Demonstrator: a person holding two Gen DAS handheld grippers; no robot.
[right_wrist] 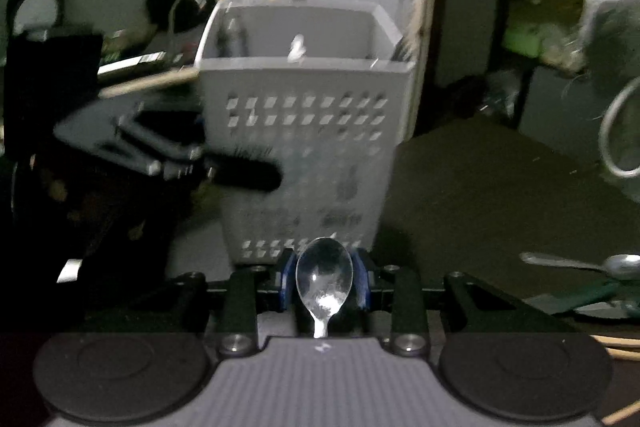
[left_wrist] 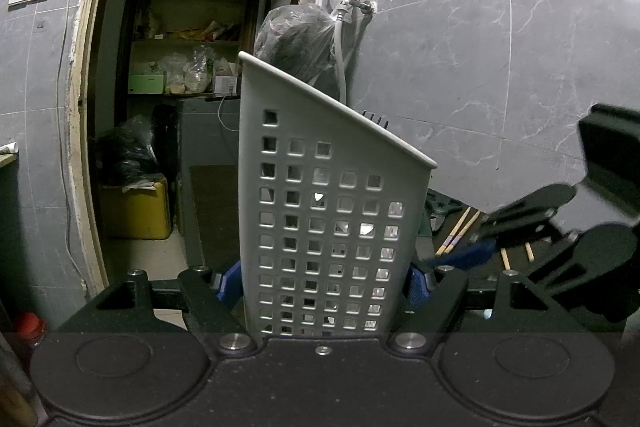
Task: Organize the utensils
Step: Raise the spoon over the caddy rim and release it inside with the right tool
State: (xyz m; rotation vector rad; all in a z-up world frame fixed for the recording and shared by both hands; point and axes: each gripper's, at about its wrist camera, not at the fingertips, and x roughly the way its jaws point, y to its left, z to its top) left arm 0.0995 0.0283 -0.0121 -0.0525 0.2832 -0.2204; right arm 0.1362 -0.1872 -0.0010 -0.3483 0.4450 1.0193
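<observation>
Two grippers, each with something between its fingers: the left gripper (left_wrist: 326,281) is clamped on both sides of the upright white perforated utensil holder (left_wrist: 324,211), while the right gripper (right_wrist: 324,285) pinches a metal spoon (right_wrist: 324,279) bowl-forward, just before the holder. Chopsticks (left_wrist: 456,233) lie on the dark table (right_wrist: 480,179) to the right.

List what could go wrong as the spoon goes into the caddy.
1. The spoon is pinched at its bowl by the right gripper; smooth metal may slip or swivel.
2. The caddy is held only by the left gripper low on its walls, so a bump could tip it.
3. The right wrist view is blurred, so aim may be off.
</observation>
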